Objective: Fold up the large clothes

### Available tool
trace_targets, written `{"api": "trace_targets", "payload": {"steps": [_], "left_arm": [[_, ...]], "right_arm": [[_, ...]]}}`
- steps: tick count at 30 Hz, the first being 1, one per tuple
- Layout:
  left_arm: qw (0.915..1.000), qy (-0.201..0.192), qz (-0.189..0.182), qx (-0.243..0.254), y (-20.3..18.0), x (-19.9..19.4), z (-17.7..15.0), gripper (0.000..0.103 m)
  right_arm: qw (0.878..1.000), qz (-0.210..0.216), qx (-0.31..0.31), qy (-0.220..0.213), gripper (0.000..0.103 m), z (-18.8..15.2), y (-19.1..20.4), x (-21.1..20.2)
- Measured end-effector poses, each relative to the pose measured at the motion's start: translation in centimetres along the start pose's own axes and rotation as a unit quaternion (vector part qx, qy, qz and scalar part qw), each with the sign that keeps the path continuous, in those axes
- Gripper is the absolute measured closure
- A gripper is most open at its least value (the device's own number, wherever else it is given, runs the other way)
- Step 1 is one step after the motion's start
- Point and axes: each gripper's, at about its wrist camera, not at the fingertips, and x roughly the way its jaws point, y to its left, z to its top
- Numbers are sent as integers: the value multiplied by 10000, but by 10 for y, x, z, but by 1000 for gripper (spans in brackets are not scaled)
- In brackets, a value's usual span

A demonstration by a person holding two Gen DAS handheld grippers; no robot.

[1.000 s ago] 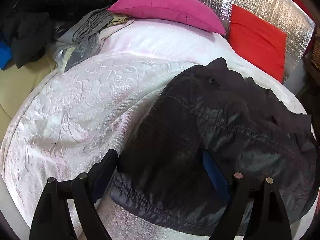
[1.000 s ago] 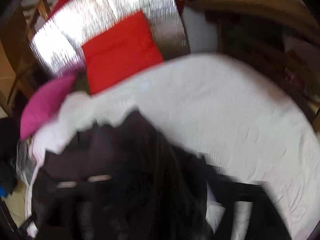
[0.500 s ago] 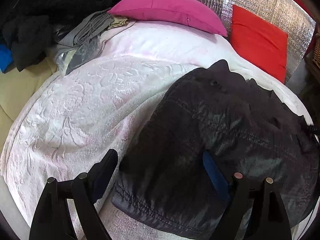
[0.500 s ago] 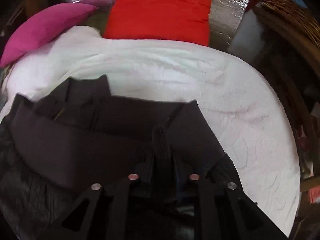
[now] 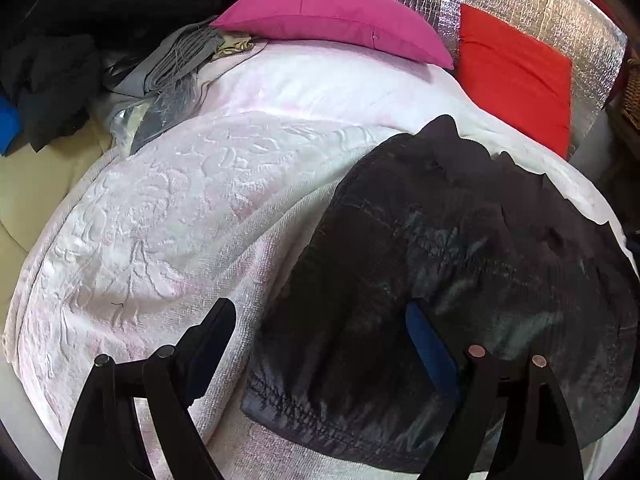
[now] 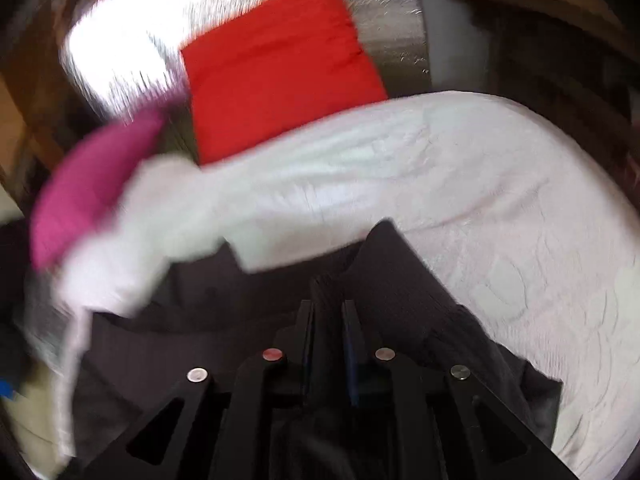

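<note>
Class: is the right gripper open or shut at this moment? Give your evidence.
Shut. In the right wrist view, the right gripper has its fingers drawn close together, pinching a ridge of the dark garment.

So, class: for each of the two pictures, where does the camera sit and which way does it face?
Left wrist: on the left gripper, facing along its open fingers over the dark garment on the white bedspread.
Right wrist: on the right gripper, shut on the garment's fabric, facing the red cushion.
Shared: garment, bedspread, red cushion, pink pillow.
</note>
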Motion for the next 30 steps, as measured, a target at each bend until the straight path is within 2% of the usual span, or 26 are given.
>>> {"api": "trace_targets", "payload": {"steps": [1,2,3,4,6,9,14,18,22,23,24,25,26,27,30], "left_arm": [[10000,-24,-18,4,1,-2,0,16],[10000,-64,-23,9,1,-5,0,16],[9999,-157,-16,19,1,-10,0,16],[9997,-242,-20,41,1,-15,0,16],[9988,-471,-37,132,-2,-27,0,16],[9974,-654,6,293,-8,-37,-3,16],[9975,-536,114,438,-14,-31,-8,16],[9959,-544,289,661,-23,-29,-15,16],[9913,-512,482,1109,-37,-19,-24,16],[9901,-552,496,1191,-39,-18,-26,16],[9891,-609,487,1252,-40,-19,-27,16],[9883,-665,480,1286,-42,-21,-27,16],[9878,-722,462,1304,-43,-23,-27,16],[9870,-823,397,1320,-44,-27,-27,16],[9835,-1104,256,1410,-48,-40,-29,16]], "right_arm": [[9998,142,102,-127,56,-2,-5,-15],[9993,270,173,-217,19,-7,-10,-31],[9988,340,208,-300,13,-7,-10,-42],[9972,425,249,-568,13,-16,-18,-63],[9960,487,205,-725,13,-28,-26,-88],[9963,349,103,-781,15,-52,-37,-117],[9974,-202,-140,-681,20,-102,-54,-141],[9971,-421,77,-626,20,-138,-72,-141],[9976,-570,173,-366,20,-150,-88,-116],[9983,-479,219,-244,23,-152,-93,-109],[9988,-368,277,-186,39,-152,-96,-108],[9992,-161,323,-183,47,-151,-97,-108],[9992,-156,280,-239,63,-148,-94,-111],[9991,-223,117,-333,72,-146,-88,-116],[9965,-468,-231,-649,74,-145,-71,-132]]}}
